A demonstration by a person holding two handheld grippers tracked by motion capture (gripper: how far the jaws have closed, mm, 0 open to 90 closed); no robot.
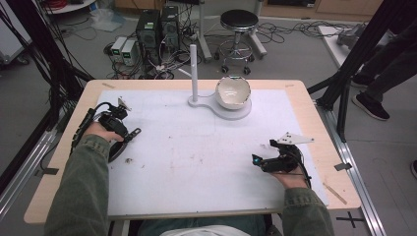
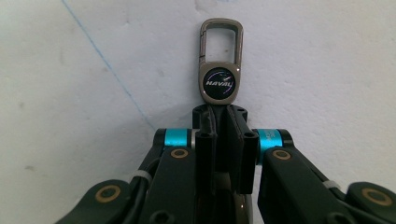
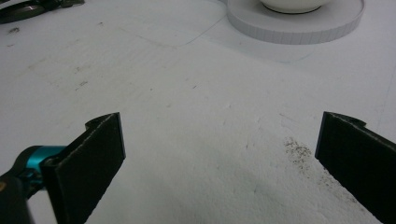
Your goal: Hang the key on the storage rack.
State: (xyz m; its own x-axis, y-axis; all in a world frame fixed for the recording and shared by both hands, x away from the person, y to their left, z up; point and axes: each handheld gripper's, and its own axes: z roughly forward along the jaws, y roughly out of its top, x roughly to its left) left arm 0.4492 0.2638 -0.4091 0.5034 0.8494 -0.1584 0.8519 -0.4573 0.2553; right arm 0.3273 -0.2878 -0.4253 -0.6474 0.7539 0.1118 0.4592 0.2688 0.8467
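A grey metal key fob [image 2: 221,60] with a clip loop and a round black "HAVAL" badge sticks out past my left gripper [image 2: 222,116], whose jaws are shut on the fob's lower end, just above the white mat. Seen from the high view, that left gripper [image 1: 134,132] sits at the mat's left side, held by a hand in a green sleeve. My right gripper [image 3: 219,154] stands open with wide-apart jaws over bare mat and nothing between them. It rests at the right front of the table in the high view, right gripper [image 1: 263,153].
A white stand with a round base [image 1: 235,113] and an upright post [image 1: 193,69] holds a tilted white bowl [image 1: 233,91] at the back middle. The base [image 3: 299,25] lies ahead of the right gripper. The white mat [image 1: 196,157] covers a wooden table [image 1: 314,108].
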